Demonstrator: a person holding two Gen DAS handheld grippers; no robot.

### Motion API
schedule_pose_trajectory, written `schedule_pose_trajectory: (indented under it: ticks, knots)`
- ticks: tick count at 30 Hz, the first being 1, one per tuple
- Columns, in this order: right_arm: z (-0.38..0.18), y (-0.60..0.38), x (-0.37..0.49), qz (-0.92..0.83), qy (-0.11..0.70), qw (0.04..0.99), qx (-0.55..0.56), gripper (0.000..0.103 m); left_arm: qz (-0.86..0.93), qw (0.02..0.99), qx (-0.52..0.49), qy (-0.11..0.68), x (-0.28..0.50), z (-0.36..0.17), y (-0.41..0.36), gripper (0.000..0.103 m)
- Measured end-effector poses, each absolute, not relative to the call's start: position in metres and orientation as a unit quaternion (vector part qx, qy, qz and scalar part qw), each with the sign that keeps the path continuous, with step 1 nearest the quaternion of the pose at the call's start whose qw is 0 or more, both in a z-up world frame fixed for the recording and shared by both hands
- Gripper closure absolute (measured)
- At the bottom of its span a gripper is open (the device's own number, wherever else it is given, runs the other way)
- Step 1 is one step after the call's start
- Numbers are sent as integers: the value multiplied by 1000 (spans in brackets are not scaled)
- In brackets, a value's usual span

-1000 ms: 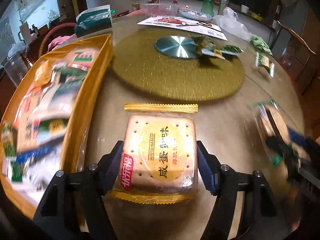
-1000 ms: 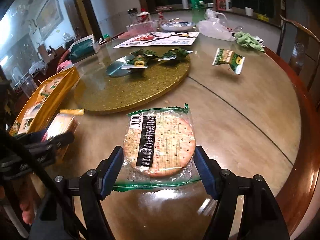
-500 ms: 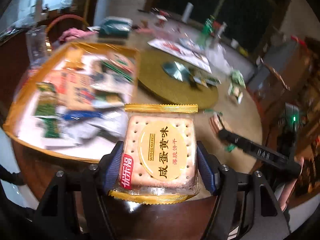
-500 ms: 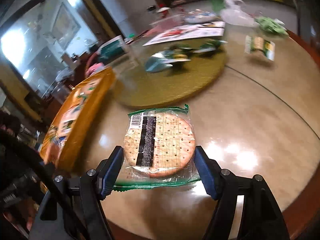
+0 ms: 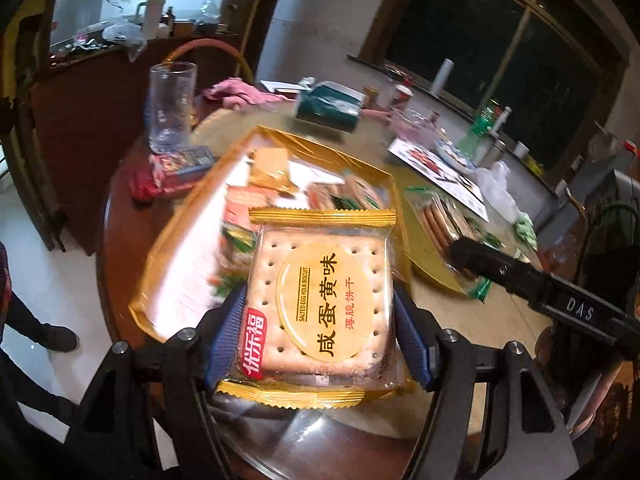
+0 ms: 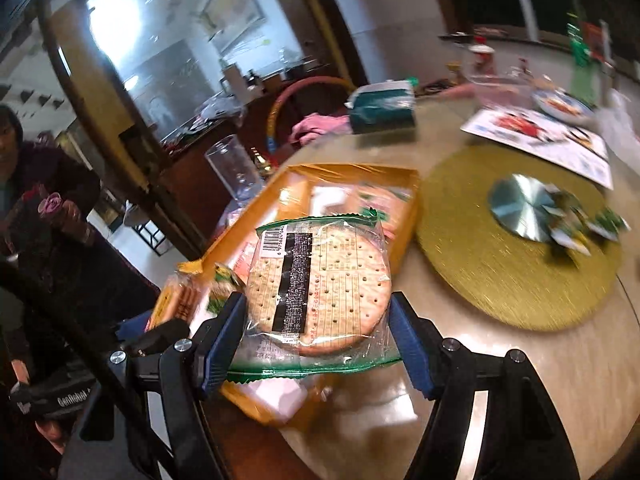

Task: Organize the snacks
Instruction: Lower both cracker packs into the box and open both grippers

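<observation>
My left gripper (image 5: 316,344) clamped on one square cracker pack (image 5: 320,304), my right gripper (image 6: 316,344) on one round cracker pack (image 6: 318,292), both now lifted from the table (image 6: 560,360) over one gold tray (image 6: 352,172), earlier beside it

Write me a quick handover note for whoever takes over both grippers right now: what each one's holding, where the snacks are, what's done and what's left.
Left gripper: shut on the square egg-yolk biscuit pack, held over the gold tray.
Right gripper: shut on the round cracker pack, held at the tray's near end.
Done: the tray already holds several snack packs; both held packs are off the table.
Left: set both packs in the tray and release. Then collect the green-wrapped snacks lying loose on the gold turntable mat.
</observation>
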State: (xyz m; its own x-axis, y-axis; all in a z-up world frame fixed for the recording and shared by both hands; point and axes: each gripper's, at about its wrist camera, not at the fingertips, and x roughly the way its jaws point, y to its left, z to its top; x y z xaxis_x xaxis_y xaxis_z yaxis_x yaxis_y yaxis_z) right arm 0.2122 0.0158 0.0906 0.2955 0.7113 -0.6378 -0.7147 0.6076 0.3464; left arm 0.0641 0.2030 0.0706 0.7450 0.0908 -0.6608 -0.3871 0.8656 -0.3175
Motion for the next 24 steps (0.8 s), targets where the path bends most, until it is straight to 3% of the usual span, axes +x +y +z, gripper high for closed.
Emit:
schedule_pose_trajectory:
  ticks: [9, 24]
  knots:
    - [85, 99, 264, 441, 421, 792, -19, 32, 163, 899, -241, 326, 96, 70, 271, 33]
    - [45, 169, 327, 395, 454, 797, -59, 29, 156, 856, -215, 443, 170, 25, 292, 31]
